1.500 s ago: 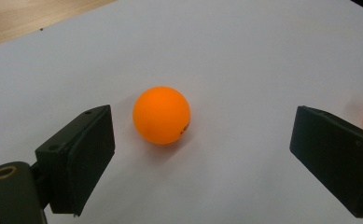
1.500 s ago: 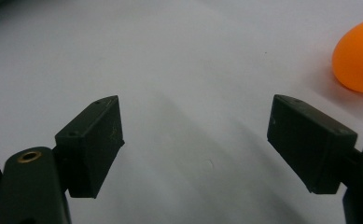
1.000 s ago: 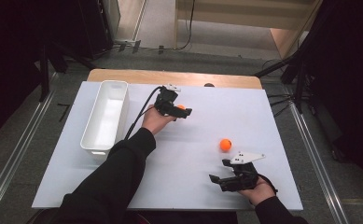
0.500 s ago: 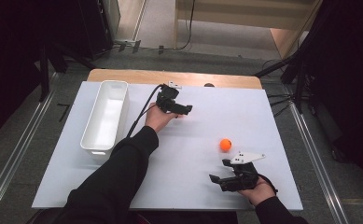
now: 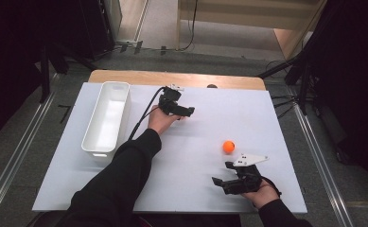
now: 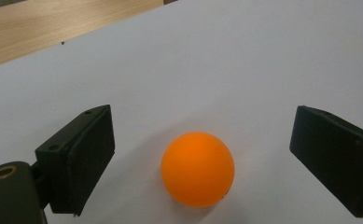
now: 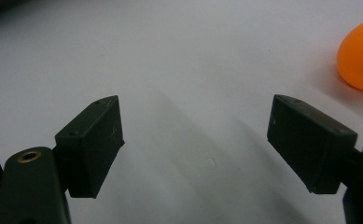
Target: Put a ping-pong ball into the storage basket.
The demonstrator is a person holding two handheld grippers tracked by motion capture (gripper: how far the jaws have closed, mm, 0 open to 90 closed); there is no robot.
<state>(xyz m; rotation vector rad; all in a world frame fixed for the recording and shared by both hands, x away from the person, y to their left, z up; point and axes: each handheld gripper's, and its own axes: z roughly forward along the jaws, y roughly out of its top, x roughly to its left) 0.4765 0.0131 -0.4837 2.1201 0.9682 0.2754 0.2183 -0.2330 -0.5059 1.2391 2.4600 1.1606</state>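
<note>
1. While almost nothing on the table [image 5: 196,142] has shifted over the last second, the white bin [image 5: 92,119] lies where it did, along the table's left side, and as far as the high view tells, nothing is in it.
2. The left tool [image 5: 187,111], just right of the bin's far end, has crept only slightly. Its jaws are as spread as they were a second ago. They now stand on either side of the first ball [image 6: 198,169], with clear gaps on both sides, so nothing is pinched yet.
3. The right tool [image 5: 222,172], well away from the bin towards the table's near right corner, has not stirred. Its jaws are spread too, with bare table between them.
4. The first ball rests on the table, a short way right of the bin's far end. A second ago it peeped out beside the left tool; now the tool covers it in the high view.
5. The second ball [image 5: 228,146] lies unmoved, well right of the bin, just beyond the right tool.
6. My reading: the left tool is lined up, so closing on the first ball looks like the step in hand, with the bin the likely place to drop it.
</note>
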